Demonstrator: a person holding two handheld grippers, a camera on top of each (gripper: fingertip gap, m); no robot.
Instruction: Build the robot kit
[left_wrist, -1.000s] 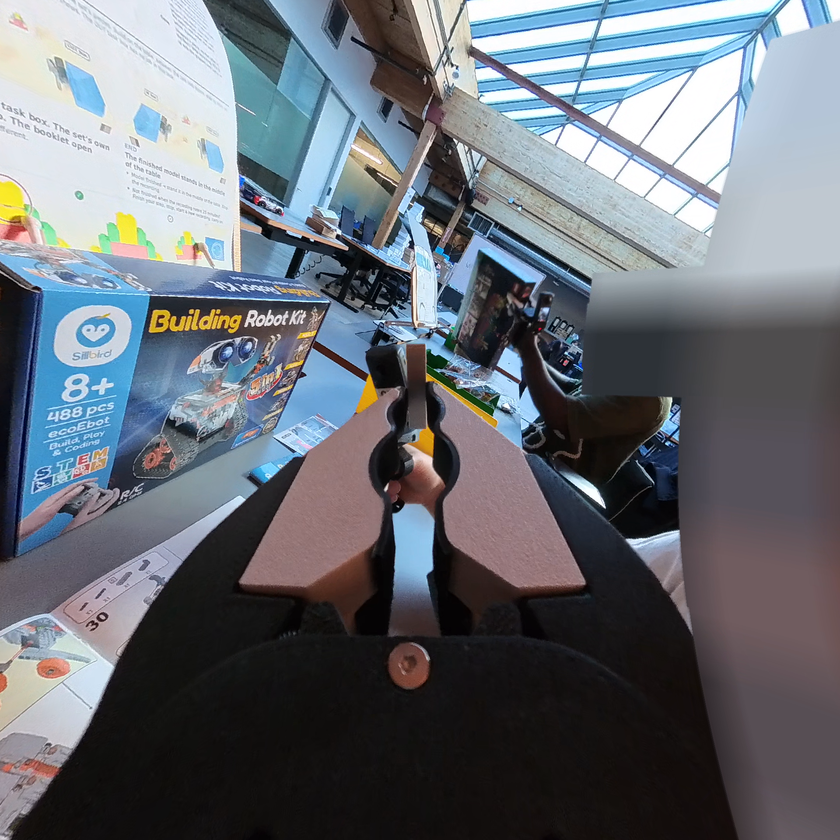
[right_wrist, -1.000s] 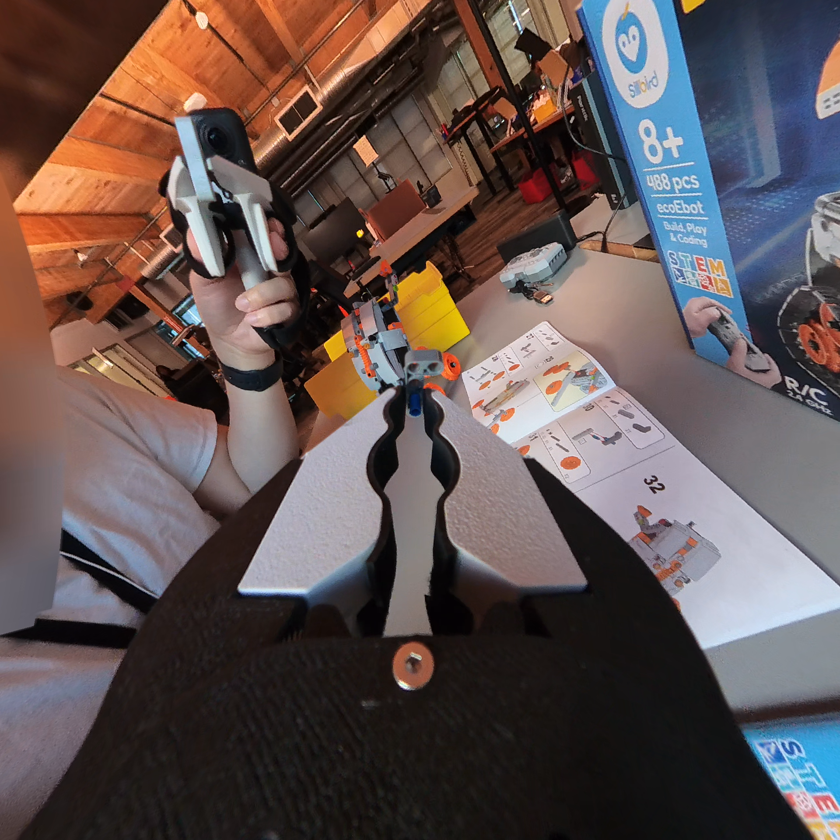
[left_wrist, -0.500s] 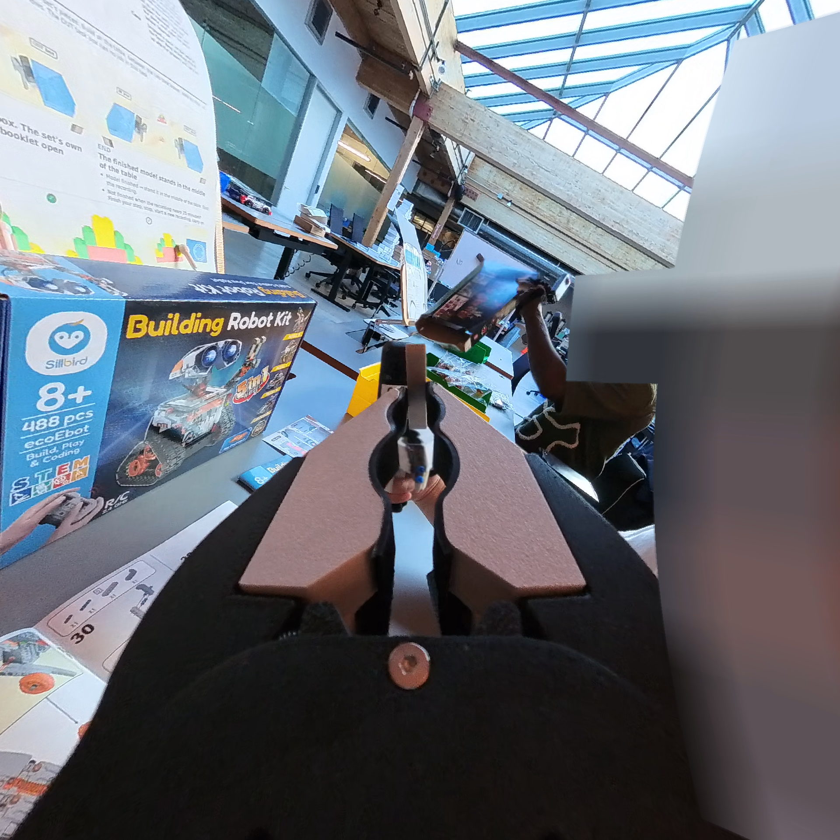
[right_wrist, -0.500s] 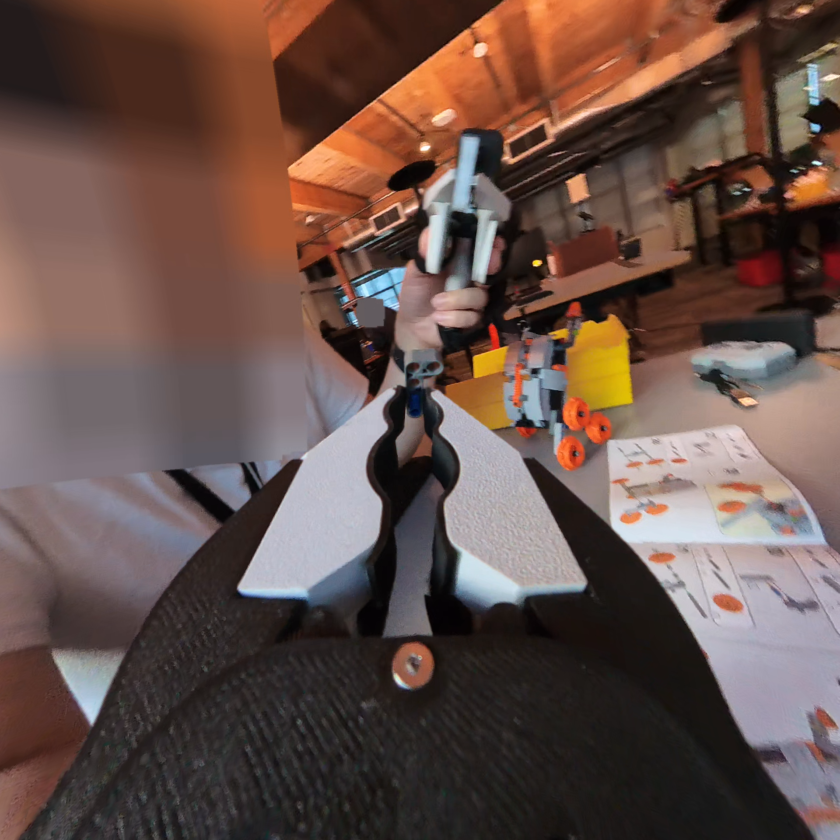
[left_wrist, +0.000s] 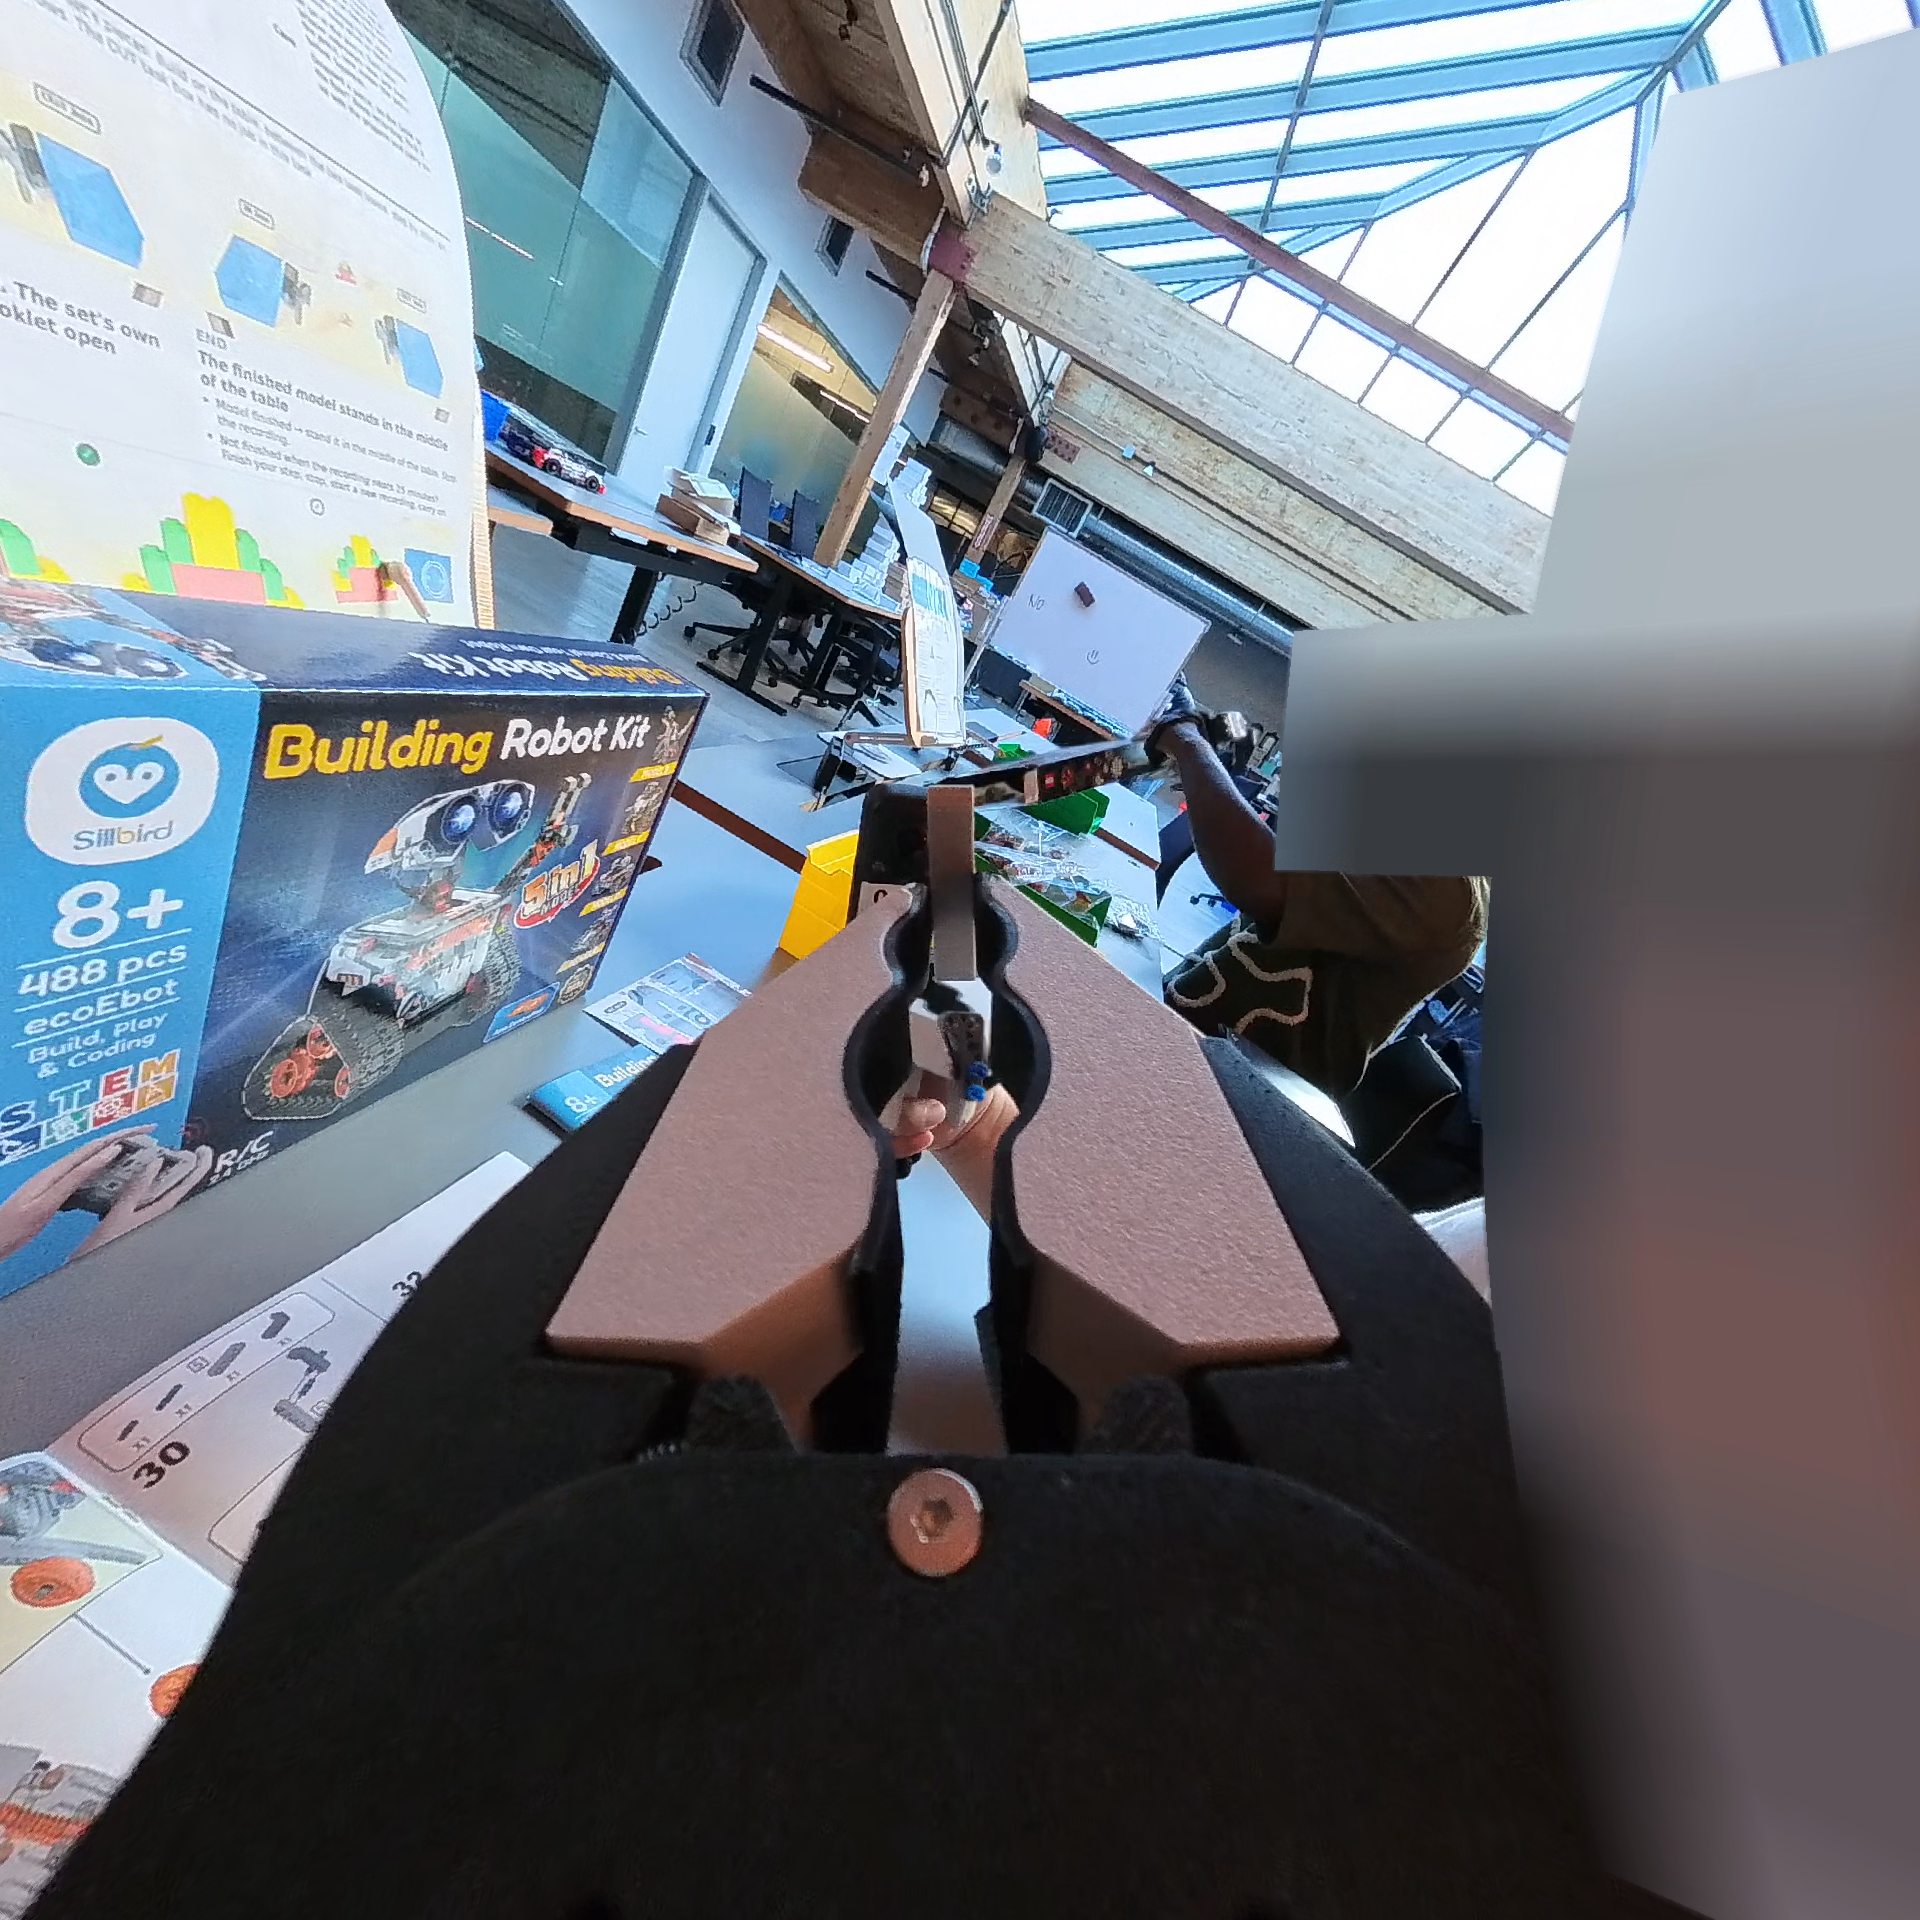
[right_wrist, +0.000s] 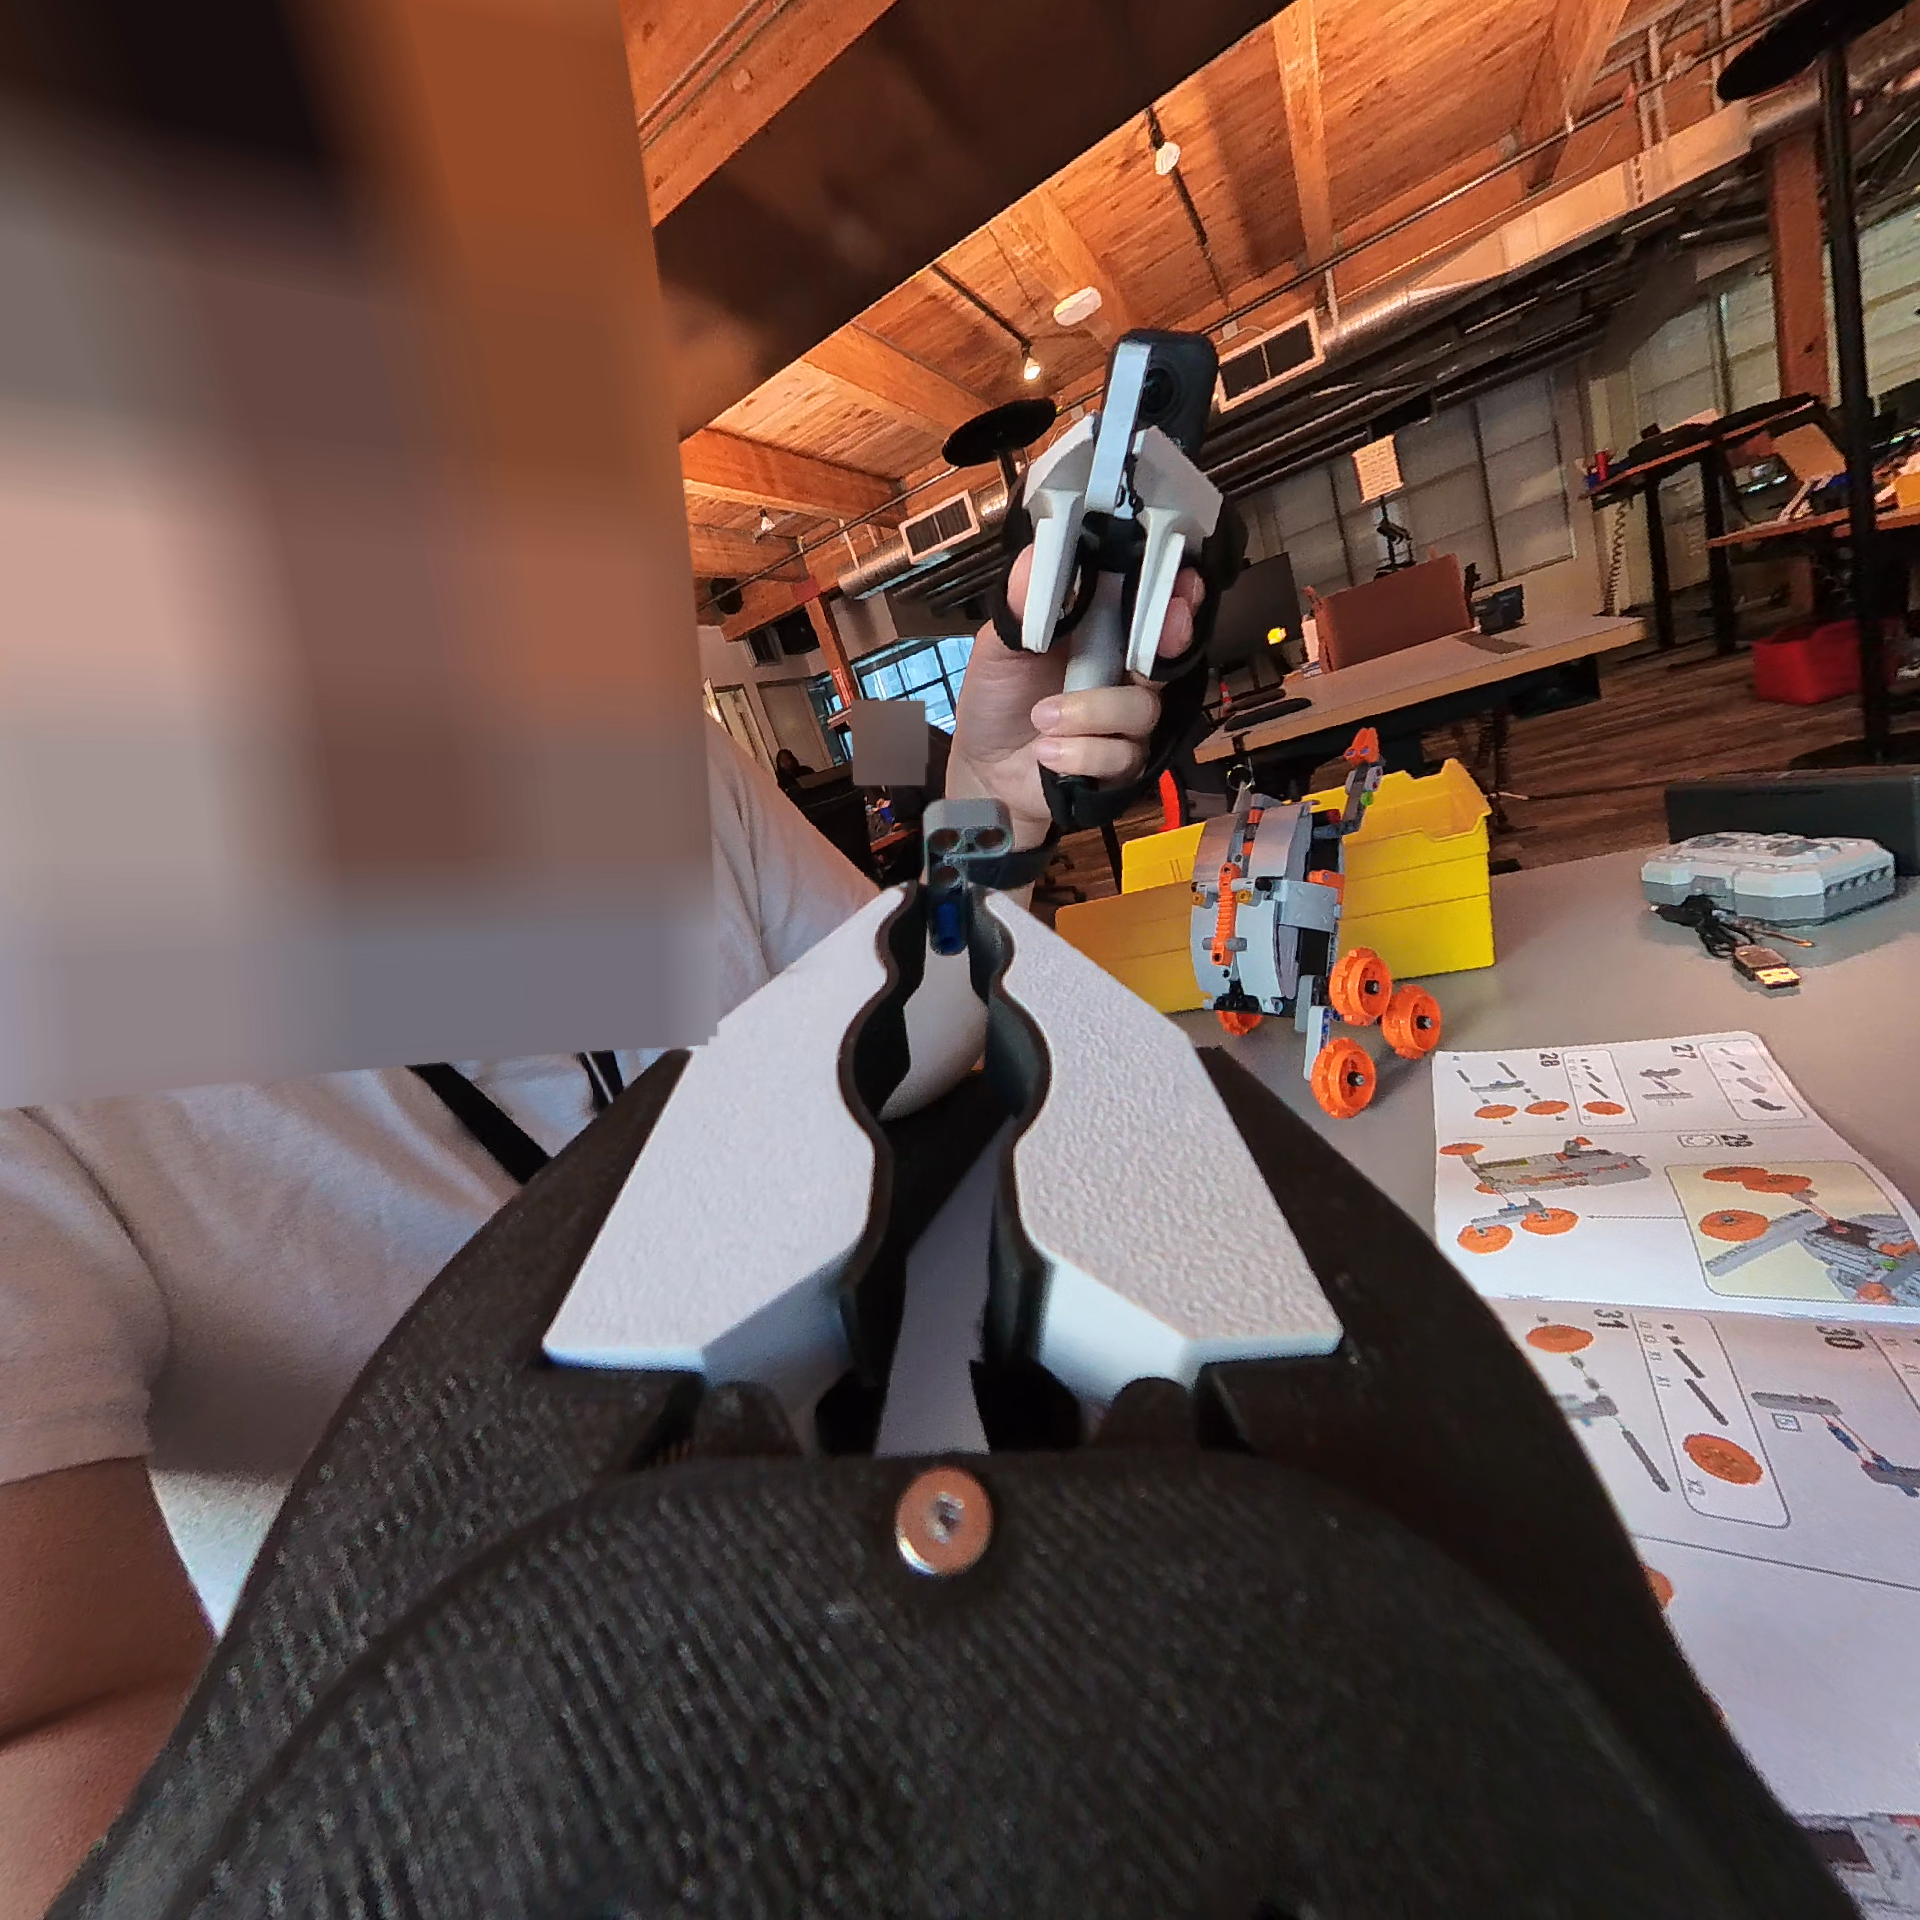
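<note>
My left gripper (left_wrist: 951, 909) is raised off the table and is shut on a flat grey bar (left_wrist: 951, 852) that sticks out past its tips. It also shows in the right wrist view (right_wrist: 1114, 468), held up by a hand, with the bar (right_wrist: 1122, 426) in front of its camera. My right gripper (right_wrist: 954, 904) is shut on a small grey connector (right_wrist: 966, 836) with a blue pin. It points at the left gripper, a short way apart. The connector also shows through the left fingers' hollow (left_wrist: 964, 1039). A partly built model with orange wheels (right_wrist: 1273, 935) stands on the table.
A blue kit box (left_wrist: 364, 894) stands at the left of the grey table. An open instruction booklet (right_wrist: 1662, 1195) lies in front of it. A yellow bin (right_wrist: 1423, 883) is behind the model and a grey hub with a cable (right_wrist: 1766, 878) at the far right. Another person (left_wrist: 1299, 987) sits behind. There is about 15 cm between the tips of the two grippers.
My right gripper has swung left from the box and booklet to face the left gripper, still shut on the connector. The left gripper has shifted only slightly. The person behind has lowered a box.
</note>
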